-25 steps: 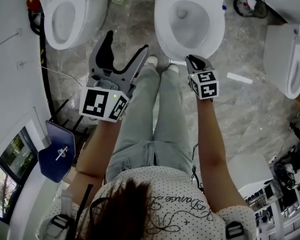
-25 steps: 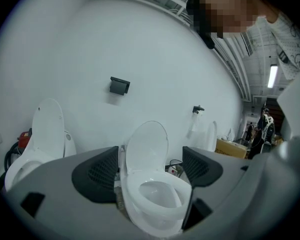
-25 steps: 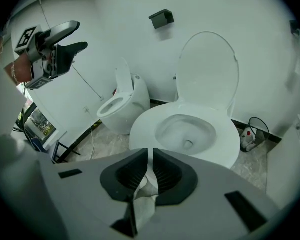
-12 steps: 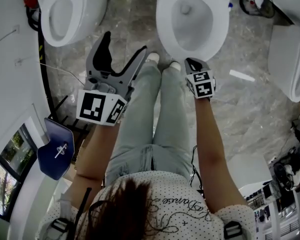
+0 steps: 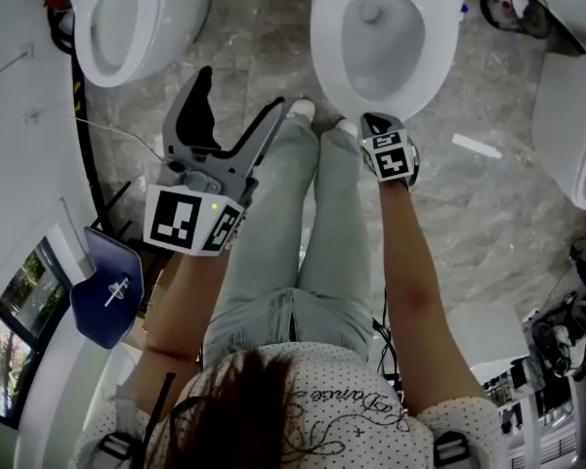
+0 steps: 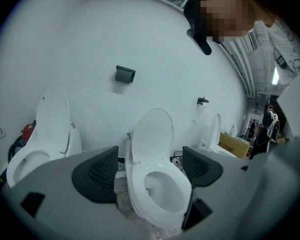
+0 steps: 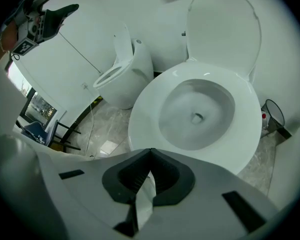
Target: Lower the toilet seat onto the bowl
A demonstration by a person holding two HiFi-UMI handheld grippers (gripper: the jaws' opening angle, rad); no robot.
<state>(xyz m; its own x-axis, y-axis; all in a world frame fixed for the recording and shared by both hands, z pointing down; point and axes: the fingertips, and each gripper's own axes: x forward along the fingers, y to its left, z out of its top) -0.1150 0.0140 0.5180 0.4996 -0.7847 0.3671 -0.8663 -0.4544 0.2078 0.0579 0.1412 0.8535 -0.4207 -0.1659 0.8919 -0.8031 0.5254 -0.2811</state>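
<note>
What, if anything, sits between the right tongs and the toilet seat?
Nothing visible. The right tongs, shut, hang just short of the toilet seat, which already seems to lie flat on the bowl; only open air separates them.

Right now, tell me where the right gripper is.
In the head view, the right gripper sits right of centre, just below the front rim of the middle toilet, beside the person's shoe, jaws shut.
</note>
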